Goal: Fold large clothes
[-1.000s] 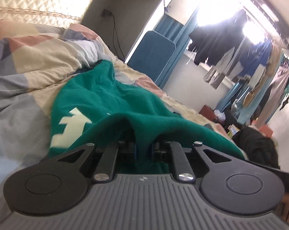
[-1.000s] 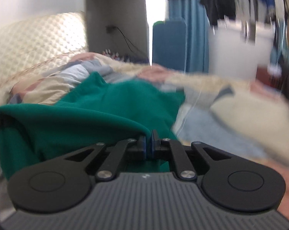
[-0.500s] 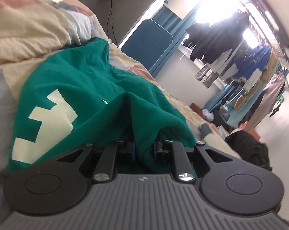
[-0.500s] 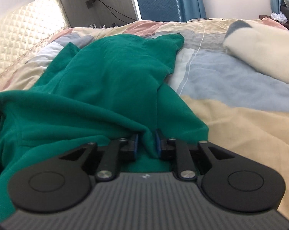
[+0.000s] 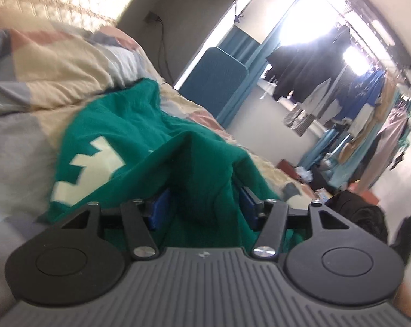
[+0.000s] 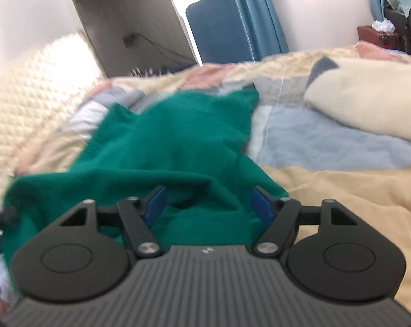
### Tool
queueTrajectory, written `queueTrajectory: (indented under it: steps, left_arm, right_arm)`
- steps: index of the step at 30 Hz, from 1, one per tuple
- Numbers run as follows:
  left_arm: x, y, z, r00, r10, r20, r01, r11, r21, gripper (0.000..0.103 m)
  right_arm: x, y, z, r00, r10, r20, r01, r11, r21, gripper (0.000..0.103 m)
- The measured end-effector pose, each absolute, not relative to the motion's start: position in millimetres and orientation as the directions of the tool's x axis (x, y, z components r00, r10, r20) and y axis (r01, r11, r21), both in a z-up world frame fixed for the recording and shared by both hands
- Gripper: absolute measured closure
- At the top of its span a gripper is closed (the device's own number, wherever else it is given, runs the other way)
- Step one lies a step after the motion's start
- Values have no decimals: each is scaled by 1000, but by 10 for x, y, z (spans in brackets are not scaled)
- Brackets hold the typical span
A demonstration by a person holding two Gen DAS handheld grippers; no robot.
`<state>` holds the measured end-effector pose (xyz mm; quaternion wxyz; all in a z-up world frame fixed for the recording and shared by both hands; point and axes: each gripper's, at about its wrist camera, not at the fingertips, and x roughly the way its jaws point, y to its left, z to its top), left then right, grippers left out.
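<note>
A large green garment (image 5: 129, 133) with a cream blocky print (image 5: 96, 163) lies rumpled on the patchwork quilt of the bed (image 5: 42, 62). My left gripper (image 5: 202, 204) is open, its blue pads spread apart with a raised fold of the green cloth lying loose between them. In the right wrist view the same green garment (image 6: 172, 141) spreads across the quilt (image 6: 341, 190). My right gripper (image 6: 208, 201) is also open, jaws wide, with a hump of green cloth between them.
A quilted cream headboard (image 6: 28, 87) is at the left. A blue chair back (image 5: 213, 79) stands beside the bed. A rack of hanging clothes (image 5: 355, 95) fills the far right. A cream pillow or folded blanket (image 6: 368, 100) lies on the bed's right side.
Both grippers were shut on the green garment and have opened wide, letting go of the cloth. The garment has settled lower on the quilt.
</note>
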<state>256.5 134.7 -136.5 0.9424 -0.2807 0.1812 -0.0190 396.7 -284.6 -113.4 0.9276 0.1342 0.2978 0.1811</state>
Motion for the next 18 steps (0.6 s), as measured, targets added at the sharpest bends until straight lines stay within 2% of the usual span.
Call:
queueTrajectory:
  steps: [5,9,14,16,18]
  left_arm:
    - [2289,1297,-1292,924,-96,-369,-126,837,-533,41]
    - [2253,1288,-1307,919,-140,-368,-111,805,-583,41]
    - [2330,1230,-1389,902,-178,-393,-95,806,-585,42]
    - [2397,1207,-1436,895,-185,-406,-97,807,-583,42]
    - [2462,1179,-1476,890,-196,-412,-86,815,-574,43]
  right_arm:
    - [3451,-2843,-834,800,434,-414,-321,893,315,32]
    - [3269,-2692,-735,767,526,-368,-431,847,311,31]
    - [3394,-2438,-924,616,681,-395,-494,725,481,32]
    - [3490,-2352,-1043,577,700,-422,-472,707,527,36]
    - [3618,-2296,-1173,561,688,-460,-430,717,548,45]
